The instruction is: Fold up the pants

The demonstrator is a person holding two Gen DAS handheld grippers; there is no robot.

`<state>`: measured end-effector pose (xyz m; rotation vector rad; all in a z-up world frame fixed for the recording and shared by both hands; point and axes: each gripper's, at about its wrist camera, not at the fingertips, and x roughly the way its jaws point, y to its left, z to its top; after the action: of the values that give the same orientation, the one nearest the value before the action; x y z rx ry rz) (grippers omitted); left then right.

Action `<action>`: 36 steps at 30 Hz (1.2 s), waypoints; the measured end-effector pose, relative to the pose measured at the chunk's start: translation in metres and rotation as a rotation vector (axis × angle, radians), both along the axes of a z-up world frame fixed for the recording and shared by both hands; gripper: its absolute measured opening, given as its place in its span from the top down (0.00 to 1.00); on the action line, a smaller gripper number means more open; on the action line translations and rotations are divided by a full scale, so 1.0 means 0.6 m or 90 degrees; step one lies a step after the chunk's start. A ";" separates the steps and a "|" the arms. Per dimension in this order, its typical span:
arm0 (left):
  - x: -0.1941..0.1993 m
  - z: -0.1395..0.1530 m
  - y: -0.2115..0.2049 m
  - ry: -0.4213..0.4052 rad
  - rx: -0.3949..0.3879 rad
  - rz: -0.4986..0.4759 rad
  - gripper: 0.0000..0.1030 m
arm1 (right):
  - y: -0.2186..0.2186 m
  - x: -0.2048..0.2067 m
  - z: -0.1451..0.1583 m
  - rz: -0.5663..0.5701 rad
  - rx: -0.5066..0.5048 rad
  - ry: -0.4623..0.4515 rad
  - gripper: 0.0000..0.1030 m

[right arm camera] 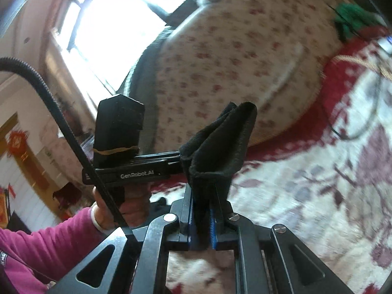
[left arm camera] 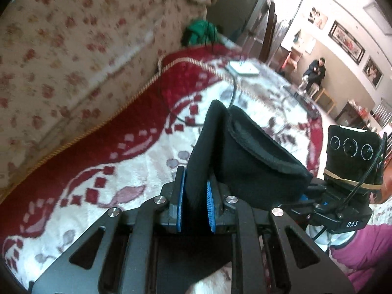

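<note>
The black pants [left arm camera: 245, 152] are lifted above a red and white patterned blanket [left arm camera: 110, 171]. My left gripper [left arm camera: 196, 183] is shut on a fold of the black fabric between its blue pads. My right gripper [right arm camera: 203, 196] is shut on another bunched edge of the pants [right arm camera: 220, 147]. The two grippers are close side by side: the right gripper's body [left arm camera: 350, 171] shows at the right of the left wrist view, and the left gripper's body [right arm camera: 122, 152] shows at the left of the right wrist view. The rest of the pants hangs out of view.
A floral cushion or sofa back [left arm camera: 61, 49] borders the blanket, with a green cloth [left arm camera: 201, 31] beside it. A white device with a cable [left arm camera: 242, 68] lies on the blanket. A person [left arm camera: 316, 73] sits far off in the room. A window [right arm camera: 117, 19] is at the left.
</note>
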<state>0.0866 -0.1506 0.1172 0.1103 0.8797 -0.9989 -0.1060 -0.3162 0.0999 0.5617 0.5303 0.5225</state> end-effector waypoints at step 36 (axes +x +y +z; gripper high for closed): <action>-0.145 -0.071 0.529 0.050 -0.090 0.446 0.72 | 0.343 0.124 -0.067 0.281 -0.009 0.123 0.56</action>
<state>-0.0004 0.1668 0.0747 -0.3417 0.8273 -0.4045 -0.0319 -0.1102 0.0595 0.4837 0.8493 0.8866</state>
